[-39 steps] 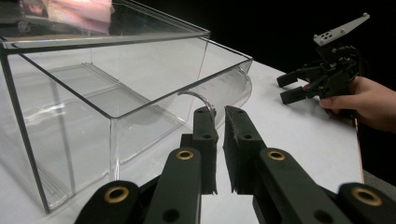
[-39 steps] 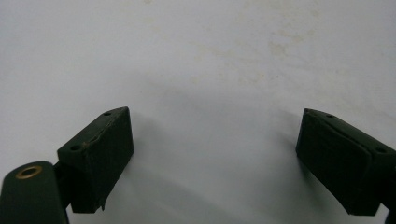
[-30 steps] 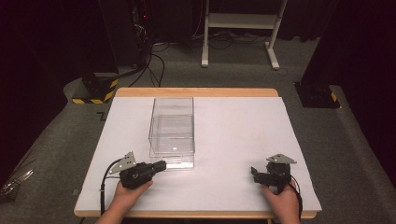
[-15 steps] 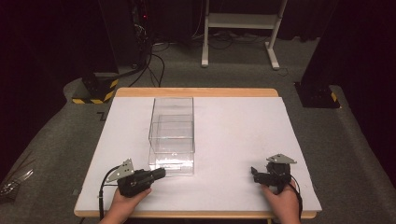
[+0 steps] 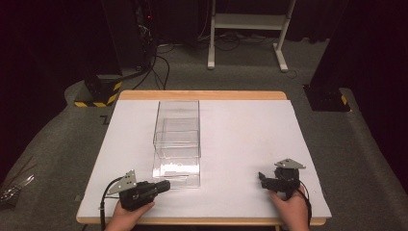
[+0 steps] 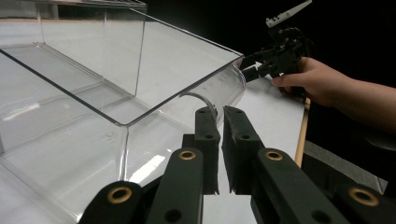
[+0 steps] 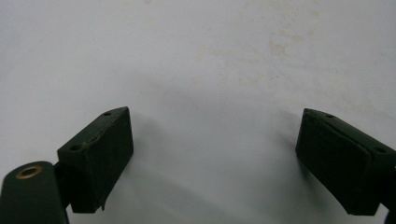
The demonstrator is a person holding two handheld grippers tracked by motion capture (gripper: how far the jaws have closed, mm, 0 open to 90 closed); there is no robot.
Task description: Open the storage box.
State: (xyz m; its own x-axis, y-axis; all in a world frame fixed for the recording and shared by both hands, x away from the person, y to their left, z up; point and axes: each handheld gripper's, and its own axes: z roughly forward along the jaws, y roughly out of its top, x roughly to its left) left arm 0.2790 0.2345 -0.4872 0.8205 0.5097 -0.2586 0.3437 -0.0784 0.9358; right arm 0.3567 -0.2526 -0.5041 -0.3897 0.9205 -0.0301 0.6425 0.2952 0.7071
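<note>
Left gripper (image 5: 161,186) at the worktop's (image 5: 240,125) near edge, fingers pressed together beside the clear box (image 5: 176,144); right gripper (image 5: 262,178) fingers spread, empty.

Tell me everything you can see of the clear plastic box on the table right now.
The clear plastic box is a long, see-through bin with thin, hard-looking walls, standing on the white table left of centre, its length running away from the person. It looks empty. Its top is open, and at the near end the front drops to a low lip with a rounded corner. The left tongs, jaws nearly together, sit just off that near end, apparently without touching it. Glare hides finer detail.
</note>
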